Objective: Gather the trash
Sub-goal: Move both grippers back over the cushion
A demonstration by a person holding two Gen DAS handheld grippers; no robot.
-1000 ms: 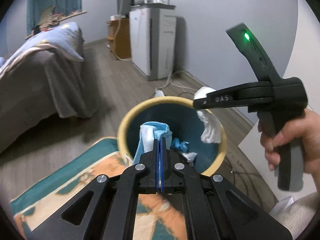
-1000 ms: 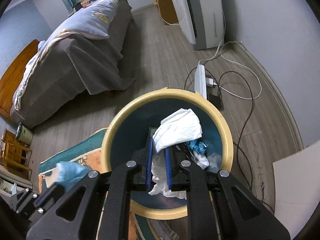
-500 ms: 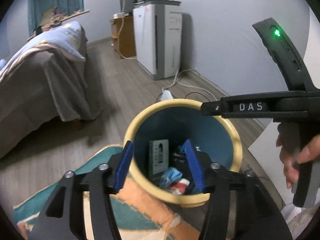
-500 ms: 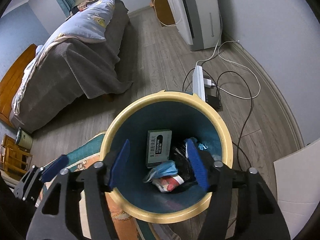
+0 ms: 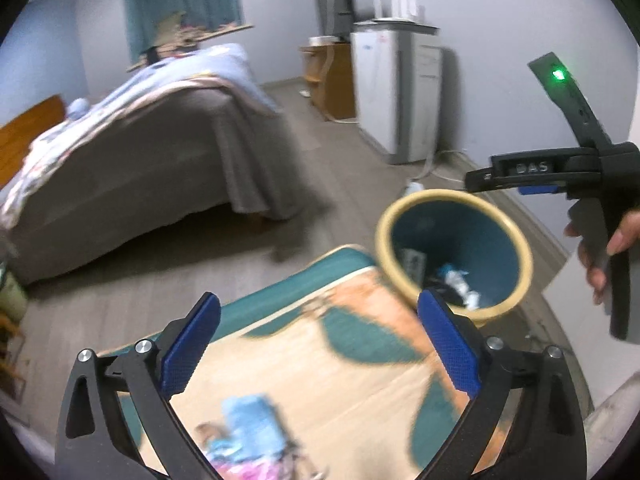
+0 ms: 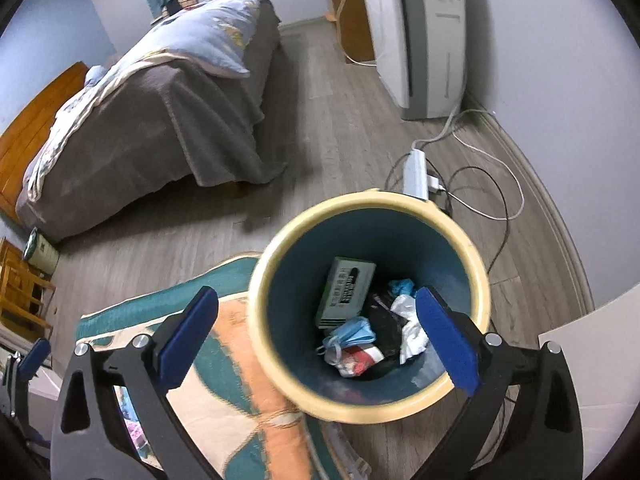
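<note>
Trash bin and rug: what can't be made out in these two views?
- Bin bottom, right wrist view: the green box, blue mask and white tissue hide what lies under them.
- Box print: too small to read.
- Blue and pink items on the rug, left wrist view: motion-blurred, cut by the lower edge.

L gripper [image 5: 318, 344] & R gripper [image 6: 316, 340]: jaws opening, nothing between.

a bedroom with pale grey walls [image 5: 500, 20] and a grey wood-plank floor [image 6: 320, 128]. a bed [image 6: 160, 112] under a grey cover and a light blue quilt [image 6: 208, 40] has an orange wooden headboard [image 6: 36, 120]. teal curtains [image 5: 184, 12] hang at the window. a white appliance [image 6: 420, 28] stands by the wall beside a small wooden cabinet [image 5: 332, 76]. a teal and orange rug [image 5: 340, 360] lies on the floor.
</note>
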